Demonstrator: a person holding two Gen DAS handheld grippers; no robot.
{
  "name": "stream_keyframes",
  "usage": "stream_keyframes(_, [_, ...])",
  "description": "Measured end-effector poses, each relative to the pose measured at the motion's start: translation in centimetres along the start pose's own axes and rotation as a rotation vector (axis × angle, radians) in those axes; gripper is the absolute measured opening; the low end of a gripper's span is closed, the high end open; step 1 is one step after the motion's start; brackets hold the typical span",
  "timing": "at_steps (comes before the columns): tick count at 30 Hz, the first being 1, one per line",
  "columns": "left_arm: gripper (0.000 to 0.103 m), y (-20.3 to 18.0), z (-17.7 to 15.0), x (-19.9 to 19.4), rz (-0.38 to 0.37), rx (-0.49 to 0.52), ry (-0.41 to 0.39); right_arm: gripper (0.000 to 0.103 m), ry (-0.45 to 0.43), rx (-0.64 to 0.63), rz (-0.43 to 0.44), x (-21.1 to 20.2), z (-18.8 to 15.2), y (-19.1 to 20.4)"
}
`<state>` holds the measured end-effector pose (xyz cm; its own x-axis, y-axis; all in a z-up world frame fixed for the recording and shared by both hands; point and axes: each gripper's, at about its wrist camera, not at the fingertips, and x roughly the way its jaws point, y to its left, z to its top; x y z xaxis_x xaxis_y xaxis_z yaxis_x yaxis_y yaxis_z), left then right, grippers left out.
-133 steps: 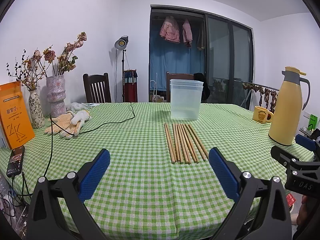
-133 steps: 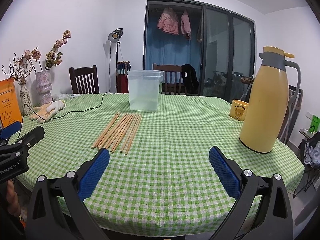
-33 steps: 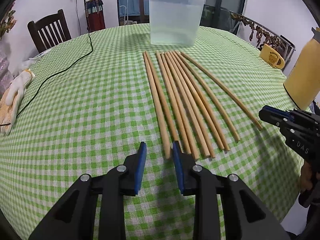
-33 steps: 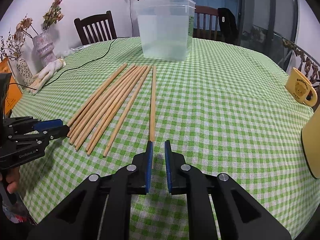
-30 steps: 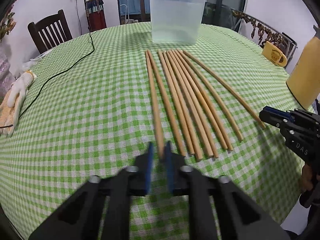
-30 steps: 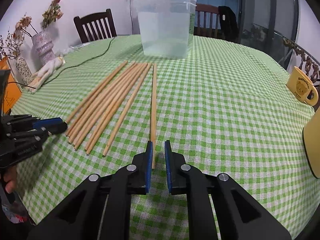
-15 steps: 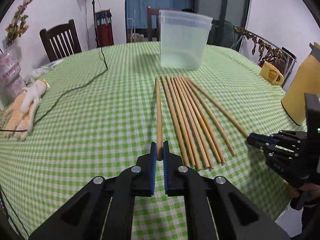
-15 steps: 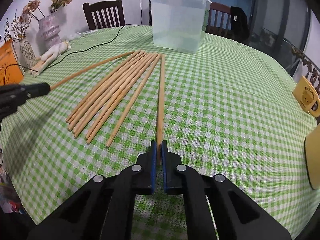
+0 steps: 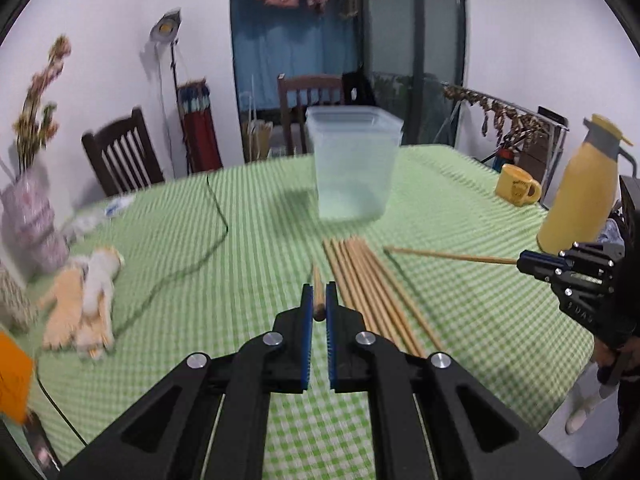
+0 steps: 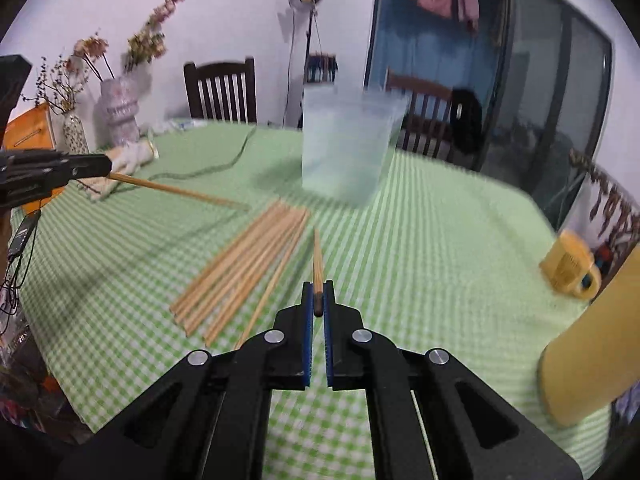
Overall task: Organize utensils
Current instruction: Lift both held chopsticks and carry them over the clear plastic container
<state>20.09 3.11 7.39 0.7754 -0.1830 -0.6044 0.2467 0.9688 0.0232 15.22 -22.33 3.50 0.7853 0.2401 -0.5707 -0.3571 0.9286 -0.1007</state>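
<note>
The left gripper (image 9: 319,305) was pinched on the near end of one chopstick (image 9: 317,280), whose shaft ran forward and clear of the checked tablecloth (image 9: 248,216). The right gripper (image 10: 318,297) was likewise clamped on the butt of a second chopstick (image 10: 317,258), which was seen from the left wrist view as a long stick (image 9: 448,256) jutting sideways above the cloth. Both sticks were held only at their very ends, so a firm, unrelaxed pinch was judged necessary; any slackening would probably have let a stick droop or swing.

Between the two grippers, the remaining chopsticks (image 9: 372,292) lay side by side in a loose row on the cloth. Beyond their far tips, a little apart, the translucent plastic container (image 9: 352,168) stood upright and open at the top. It was taken as the likely destination.

For the step to be done well, each stick would best be tipped point-down over the opening and lowered inside before release. The two sticks should be kept from crossing. The yellow mug (image 9: 517,190) and the yellow thermos (image 9: 580,196) stood well off to the side and were not thought to be in the way.
</note>
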Motion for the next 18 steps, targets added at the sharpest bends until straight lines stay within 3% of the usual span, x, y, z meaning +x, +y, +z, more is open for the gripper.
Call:
stream_keyframes(8, [0.003,-0.4,4.6,-1.6,-0.077,0.036,-0.045,0.005,-0.068,-0.005,-0.021,-2.4,4.1,-2.0])
stream_keyframes(18, [0.003,-0.6,11.8,-3.0,-0.096,0.094,-0.083,0.005,-0.111,-0.036,0.008,-4.4,10.7,-3.8])
